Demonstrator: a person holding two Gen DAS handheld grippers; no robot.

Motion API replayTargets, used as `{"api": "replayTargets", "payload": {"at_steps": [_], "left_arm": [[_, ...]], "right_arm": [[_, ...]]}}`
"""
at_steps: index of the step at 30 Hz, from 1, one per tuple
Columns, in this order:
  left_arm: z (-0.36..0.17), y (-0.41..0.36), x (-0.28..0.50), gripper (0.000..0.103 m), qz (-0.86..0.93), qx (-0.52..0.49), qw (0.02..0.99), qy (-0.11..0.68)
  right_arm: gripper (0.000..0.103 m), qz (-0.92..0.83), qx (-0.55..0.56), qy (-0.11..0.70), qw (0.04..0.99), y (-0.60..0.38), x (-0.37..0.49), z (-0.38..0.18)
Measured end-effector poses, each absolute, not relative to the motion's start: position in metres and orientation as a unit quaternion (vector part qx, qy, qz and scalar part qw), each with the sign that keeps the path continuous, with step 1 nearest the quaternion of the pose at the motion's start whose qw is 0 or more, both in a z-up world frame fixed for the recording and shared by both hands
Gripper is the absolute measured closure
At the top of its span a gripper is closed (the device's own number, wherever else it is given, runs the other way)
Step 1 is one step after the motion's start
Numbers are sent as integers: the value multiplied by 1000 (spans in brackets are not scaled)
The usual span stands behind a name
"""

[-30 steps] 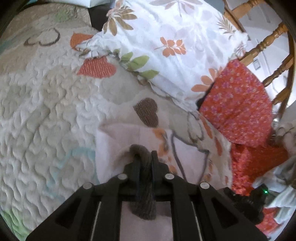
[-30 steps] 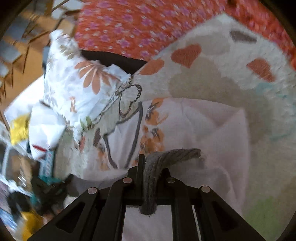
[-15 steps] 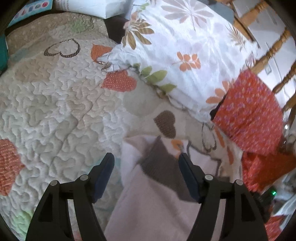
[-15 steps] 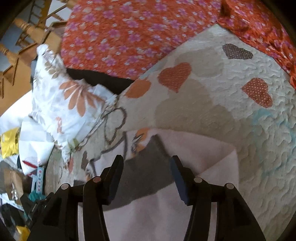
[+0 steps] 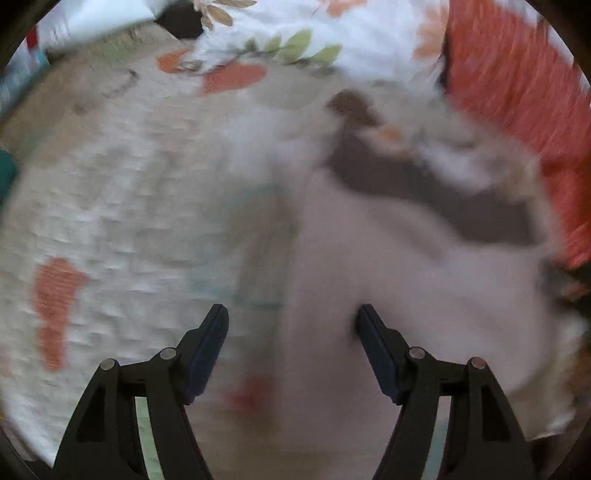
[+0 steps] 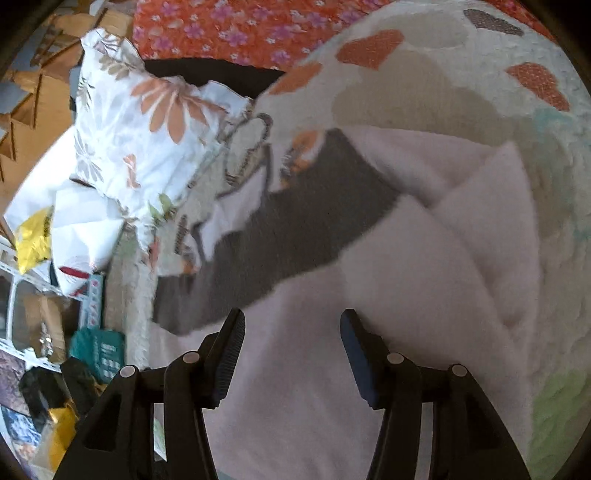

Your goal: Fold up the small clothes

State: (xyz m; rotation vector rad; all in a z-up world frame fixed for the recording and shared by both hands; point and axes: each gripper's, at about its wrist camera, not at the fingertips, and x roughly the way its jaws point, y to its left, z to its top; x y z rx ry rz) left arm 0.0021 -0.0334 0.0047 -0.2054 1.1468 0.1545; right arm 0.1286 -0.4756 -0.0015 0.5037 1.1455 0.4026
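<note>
Pale pink garment (image 6: 388,266) lying folded on the quilted bedspread (image 6: 436,92), with its dark grey waistband (image 6: 295,236) running across the far edge. Also visible in the blurred left view as garment (image 5: 369,266) on bedspread (image 5: 110,184), band (image 5: 424,184) toward the far right. Left tool (image 5: 291,317) spread wide, holding nothing, poised over the garment's left edge. Right tool (image 6: 291,325) likewise spread wide and empty, above the pink cloth just short of the band. Beyond the garment: a flowered pillow (image 6: 147,122) and orange flowered cloth (image 6: 229,29). Touching or hovering above the fabric: cannot tell.
</note>
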Motion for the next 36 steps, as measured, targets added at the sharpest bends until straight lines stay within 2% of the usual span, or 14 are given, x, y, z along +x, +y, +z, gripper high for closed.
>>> {"api": "replayTargets", "payload": {"at_steps": [4,8,12,17,18,19,20,24,25,29,36], "left_arm": [[13,-15,-10,32,143,-82,842,514],[27,3,-29,32,111,-197,842,490],[37,-4,-49,32,77,-246,844,470],[25,-28,-57,32,68,-209,842,493],[19,-31,-57,32,70,-194,840,503],[13,-35,-55,32,70,-174,837,514],[5,-38,-53,32,73,-150,833,527],[-3,-39,-52,32,88,-104,837,531],[-3,-40,-53,32,94,-97,837,530],[-5,-35,-53,32,99,-96,835,533],[-8,-36,-52,30,107,-74,833,537]], "right_arm": [[47,42,126,472,872,-512,106,39],[44,66,190,449,871,-551,74,60],[41,88,202,478,850,-552,49,44],[41,103,169,530,825,-537,40,7],[45,117,166,538,818,-534,41,1],[72,139,171,543,810,-532,40,-4],[85,155,173,544,806,-532,39,-5],[92,149,138,517,832,-541,31,9],[99,139,131,513,837,-544,29,11],[99,92,127,503,850,-566,29,15],[103,-13,39,496,867,-570,36,19]]}}
